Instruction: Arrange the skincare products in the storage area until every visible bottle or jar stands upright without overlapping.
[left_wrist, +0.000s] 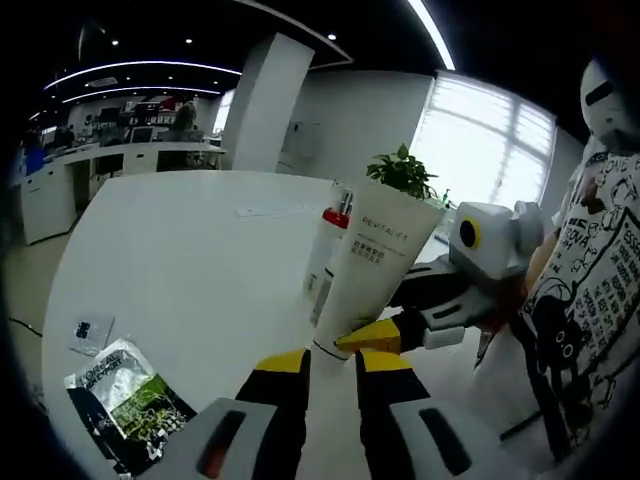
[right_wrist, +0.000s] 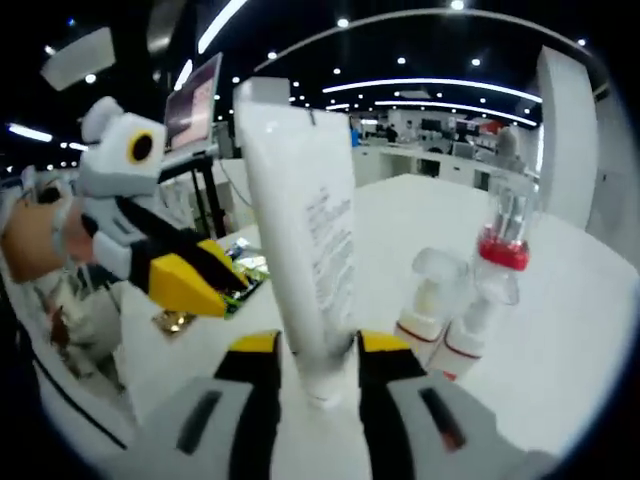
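Plainly printed near its top, the white tube (left_wrist: 375, 265) reads "REVITALIFT", with lines of smaller print beneath too fine to make out; in the right gripper view its other face (right_wrist: 305, 230) carries a block of small text. It is a smooth, matte, flattened tube, wide at the crimped end above and narrowing to its cap end below. The right tongs (right_wrist: 318, 352), yellow-tipped, pinch the tube near that cap end, holding it upright over the white desk (left_wrist: 180, 260). The left tongs (left_wrist: 332, 360) stand just below the tube with a narrow gap between the tips, gripping nothing. Behind the tube stands a clear bottle with a red collar (right_wrist: 503, 235), and beside it two small clear-capped pump bottles (right_wrist: 428, 305). A glossy dark sachet (left_wrist: 125, 400) with green print lies flat near the desk's edge.
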